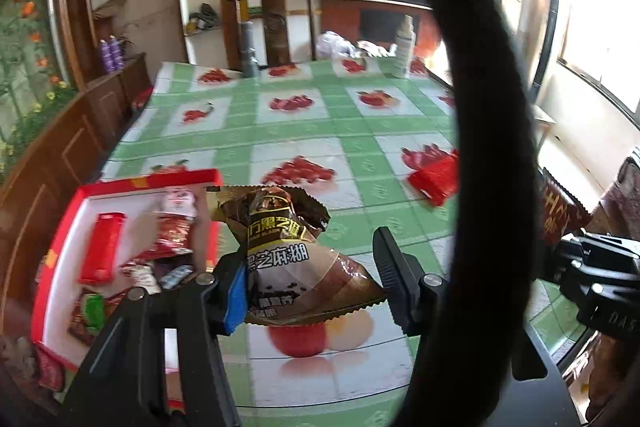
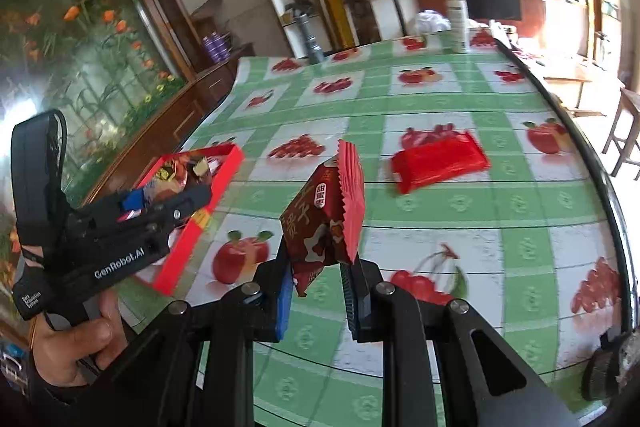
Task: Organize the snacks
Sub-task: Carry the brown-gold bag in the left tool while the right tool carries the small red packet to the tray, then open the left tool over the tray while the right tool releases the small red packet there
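My left gripper [image 1: 310, 287] has its jaws wide apart with a brown sesame-paste packet [image 1: 296, 259] between them; the packet touches the left blue pad, the right finger stands apart from it. A red tray [image 1: 132, 183] with several snack packets lies just left of it. My right gripper [image 2: 318, 291] is shut on a dark red snack packet [image 2: 324, 223], held upright above the table. A loose red packet [image 2: 440, 161] lies on the table ahead; it also shows in the left wrist view [image 1: 434, 179].
The table [image 2: 440, 99] has a green checked fruit-print cloth. At its far edge stand a white bottle [image 2: 458, 19], a grey bottle [image 2: 312, 43] and a white bag [image 2: 430, 21]. A wooden chair stands behind. A black strap [image 1: 480, 107] crosses the left wrist view.
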